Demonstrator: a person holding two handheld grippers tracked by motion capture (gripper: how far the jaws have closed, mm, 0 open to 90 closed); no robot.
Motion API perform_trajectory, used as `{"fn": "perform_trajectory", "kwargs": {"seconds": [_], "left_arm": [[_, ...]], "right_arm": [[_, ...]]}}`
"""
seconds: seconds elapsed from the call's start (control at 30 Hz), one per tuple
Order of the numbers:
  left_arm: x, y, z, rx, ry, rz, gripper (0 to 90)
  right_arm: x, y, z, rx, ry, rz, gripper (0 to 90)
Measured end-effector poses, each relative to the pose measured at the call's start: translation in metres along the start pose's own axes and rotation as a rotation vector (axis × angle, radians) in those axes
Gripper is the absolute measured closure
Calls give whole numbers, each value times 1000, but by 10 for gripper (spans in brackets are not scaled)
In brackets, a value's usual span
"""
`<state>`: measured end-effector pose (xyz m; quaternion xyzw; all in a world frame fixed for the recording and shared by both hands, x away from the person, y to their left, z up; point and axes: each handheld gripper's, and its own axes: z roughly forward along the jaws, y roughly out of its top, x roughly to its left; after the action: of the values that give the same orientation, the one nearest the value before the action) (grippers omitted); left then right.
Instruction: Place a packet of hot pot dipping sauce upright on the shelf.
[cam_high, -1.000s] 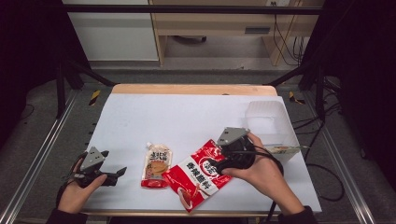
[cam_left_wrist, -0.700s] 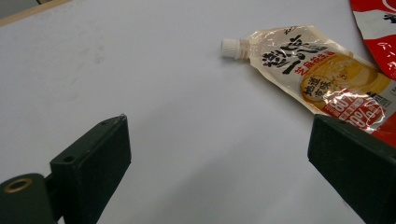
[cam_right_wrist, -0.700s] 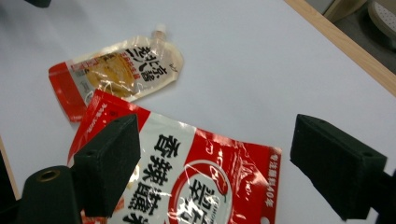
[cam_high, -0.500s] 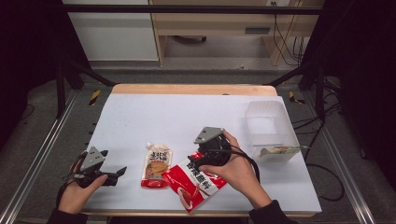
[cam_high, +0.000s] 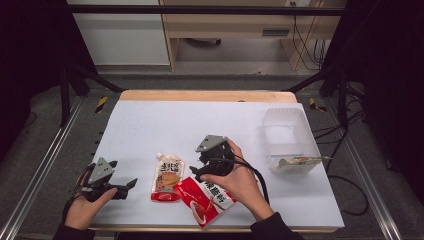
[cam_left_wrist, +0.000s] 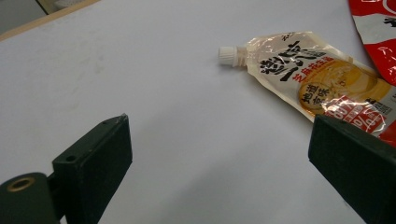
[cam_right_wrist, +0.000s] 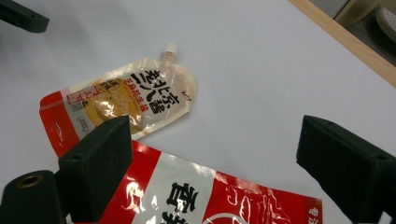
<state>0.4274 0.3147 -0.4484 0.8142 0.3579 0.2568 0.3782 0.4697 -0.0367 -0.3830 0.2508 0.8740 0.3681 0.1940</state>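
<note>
- Now the right gripper (cam_high: 200, 170) hangs over the red packet (cam_high: 205, 198) at the near edge of the counter (cam_high: 150, 125); a second ago it was further right, beside the clear plastic tub (cam_high: 290, 137).
- A flat packet (cam_high: 300, 161) lies in that tub, so one item looks delivered and the hand has come back for another.
- Its jaws have just been opening and stand wide apart, nothing between them; the red packet (cam_right_wrist: 201, 191) lies just beneath.
- The spouted sauce pouch (cam_high: 167, 176) lies flat beside the red packet, touching it.
- The left gripper (cam_high: 122, 186) has stayed put at the near left corner, jaws apart and empty, pointing toward the pouch (cam_left_wrist: 313, 79).
- Two items remain; the red packet looks next.
</note>
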Motion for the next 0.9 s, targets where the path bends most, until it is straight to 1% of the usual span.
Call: {"fn": "perform_trajectory", "kwargs": {"seconds": [0.03,0.07,0.17,0.23,0.33,0.4,0.47,0.53,0.6,0.63,0.73,0.87,0.9], "left_arm": [[-1,0,1,-3,-3,-3,60],[-1,0,1,4,-8,4,60],[-3,1,2,2,-9,6,60],[-4,1,2,5,-10,10,61],[-4,1,3,10,-15,11,61],[-5,1,3,12,-14,17,62],[-5,1,4,14,-17,20,62],[-6,1,4,17,-19,24,63],[-7,1,4,19,-21,30,63],[-7,1,4,20,-21,32,62],[-7,1,5,23,-21,34,63],[-7,2,4,26,-23,39,64],[-7,2,4,27,-24,40,65]], "right_arm": [[0,1,2,-1,1,-1,110],[1,1,4,-2,3,2,111],[1,2,11,-3,8,11,171],[1,1,18,17,9,6,239],[-1,0,30,43,27,37,325],[-2,1,38,51,45,65,366],[-2,2,47,49,62,75,443],[0,3,55,58,83,70,474],[2,4,65,71,86,61,523],[3,4,69,74,92,58,531],[5,6,82,81,107,72,574],[5,7,98,101,120,92,579],[4,7,102,98,128,102,575]]}}
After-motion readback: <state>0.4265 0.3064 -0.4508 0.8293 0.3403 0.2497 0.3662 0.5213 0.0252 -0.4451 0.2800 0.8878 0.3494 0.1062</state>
